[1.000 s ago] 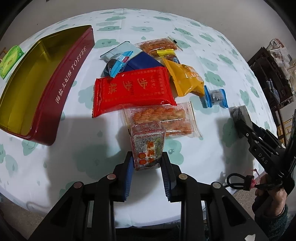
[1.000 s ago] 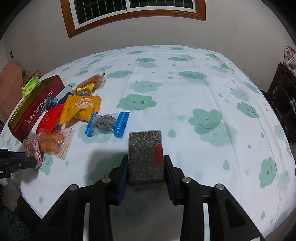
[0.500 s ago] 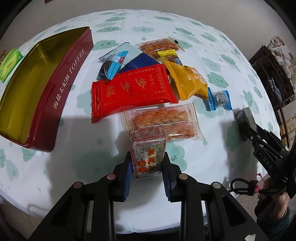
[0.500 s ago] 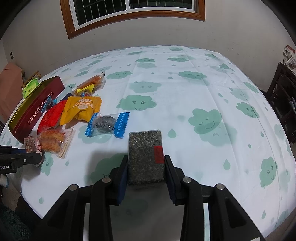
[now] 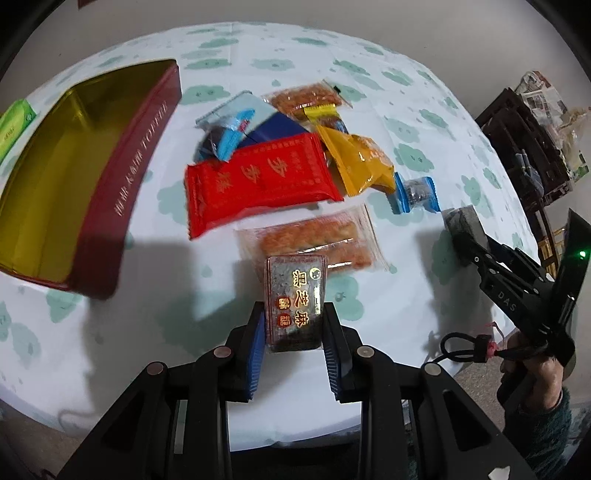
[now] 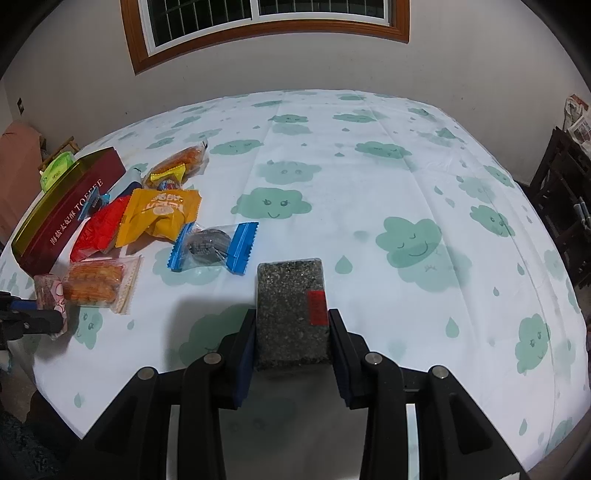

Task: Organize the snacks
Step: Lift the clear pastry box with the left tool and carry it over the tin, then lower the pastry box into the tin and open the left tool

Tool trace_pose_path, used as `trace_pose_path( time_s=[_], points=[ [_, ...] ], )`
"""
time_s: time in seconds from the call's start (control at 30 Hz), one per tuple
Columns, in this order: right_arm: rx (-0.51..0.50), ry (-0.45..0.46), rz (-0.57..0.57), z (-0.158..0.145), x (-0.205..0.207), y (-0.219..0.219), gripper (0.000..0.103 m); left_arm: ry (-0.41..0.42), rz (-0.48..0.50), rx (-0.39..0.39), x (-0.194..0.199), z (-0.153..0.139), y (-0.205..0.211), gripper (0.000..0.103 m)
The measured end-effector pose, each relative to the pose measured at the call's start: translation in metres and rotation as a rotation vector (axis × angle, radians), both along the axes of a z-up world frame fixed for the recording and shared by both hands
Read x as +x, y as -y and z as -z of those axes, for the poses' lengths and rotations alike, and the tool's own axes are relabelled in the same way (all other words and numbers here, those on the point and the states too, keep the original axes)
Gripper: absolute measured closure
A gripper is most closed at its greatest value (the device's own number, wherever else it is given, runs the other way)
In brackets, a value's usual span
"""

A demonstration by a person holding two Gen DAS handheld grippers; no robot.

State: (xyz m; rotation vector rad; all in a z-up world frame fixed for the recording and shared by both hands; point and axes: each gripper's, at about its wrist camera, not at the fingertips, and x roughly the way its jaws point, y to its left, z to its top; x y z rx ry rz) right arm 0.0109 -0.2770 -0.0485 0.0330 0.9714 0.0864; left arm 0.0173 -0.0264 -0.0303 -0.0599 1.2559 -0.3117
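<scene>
My left gripper (image 5: 294, 319) is shut on a black sesame snack bar (image 5: 295, 295) and holds it tilted up above the table's near edge. My right gripper (image 6: 291, 325) is shut on a dark grey sesame block (image 6: 290, 295) with a red sticker, held over the table; it also shows in the left wrist view (image 5: 463, 227). An open red toffee tin (image 5: 70, 177) with a gold inside lies at the left. A pile of snacks lies in the middle: a red pack (image 5: 258, 181), a yellow pack (image 5: 360, 162), a clear orange cracker pack (image 5: 314, 240), a blue-ended candy (image 5: 415, 194).
A green packet (image 5: 13, 125) lies beyond the tin at the far left. The cloud-print tablecloth (image 6: 406, 192) covers the table. A dark wooden shelf (image 5: 524, 136) stands off the table's right side. A window (image 6: 266, 14) is on the far wall.
My left gripper has lifted the sesame bar off the table and tilted it, so its label now faces the camera. The right gripper has held still with its block.
</scene>
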Motion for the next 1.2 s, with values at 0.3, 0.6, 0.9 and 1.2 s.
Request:
trace_pose_path(
  time_s=[0.3, 0.6, 0.9, 1.2],
  points=[
    [-0.007, -0.001, 0.0, 0.001, 0.001, 0.0, 0.066, 0.042, -0.021, 0.042, 0.003, -0.009, -0.021, 0.078],
    [-0.01, -0.002, 0.001, 0.001, 0.001, -0.001, 0.066, 0.117, -0.054, 0.068, 0.015, -0.036, -0.044, 0.078],
    [-0.017, -0.005, 0.005, 0.002, 0.002, 0.0, 0.065, 0.149, -0.145, 0.119, 0.034, -0.047, -0.09, 0.078],
    [-0.036, -0.019, 0.023, 0.002, 0.003, -0.002, 0.065, 0.141, -0.223, 0.173, 0.058, -0.036, -0.136, 0.078]
  ],
)
